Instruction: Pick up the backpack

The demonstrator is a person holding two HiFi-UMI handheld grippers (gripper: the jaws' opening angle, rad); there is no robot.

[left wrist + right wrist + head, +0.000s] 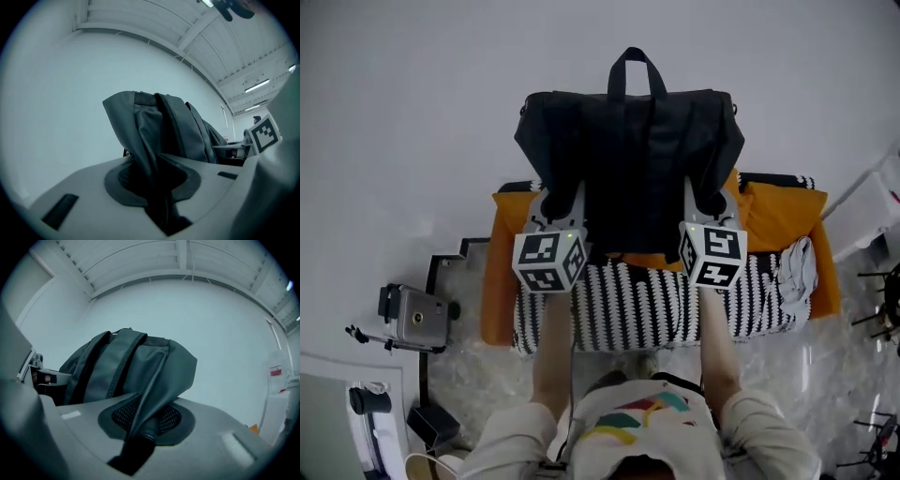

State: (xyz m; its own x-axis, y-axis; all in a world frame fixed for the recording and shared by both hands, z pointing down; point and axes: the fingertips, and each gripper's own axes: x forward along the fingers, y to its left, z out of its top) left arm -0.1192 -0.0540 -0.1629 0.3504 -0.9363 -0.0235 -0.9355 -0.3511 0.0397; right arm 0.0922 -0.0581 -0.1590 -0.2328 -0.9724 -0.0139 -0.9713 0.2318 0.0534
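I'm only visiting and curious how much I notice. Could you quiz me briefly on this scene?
1. True or false: only the left gripper grips the black backpack.
2. What does the right gripper clamp? A) backpack fabric B) a cup C) nothing
3. What colours pattern the blanket below the backpack?
Key: 1 false; 2 A; 3 black and white.

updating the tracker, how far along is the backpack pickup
Done: left gripper and right gripper are each shut on a fold of the backpack. In hand: it hangs between them, apparently lifted off the striped cover. Left: little, the pickup looks essentially complete.
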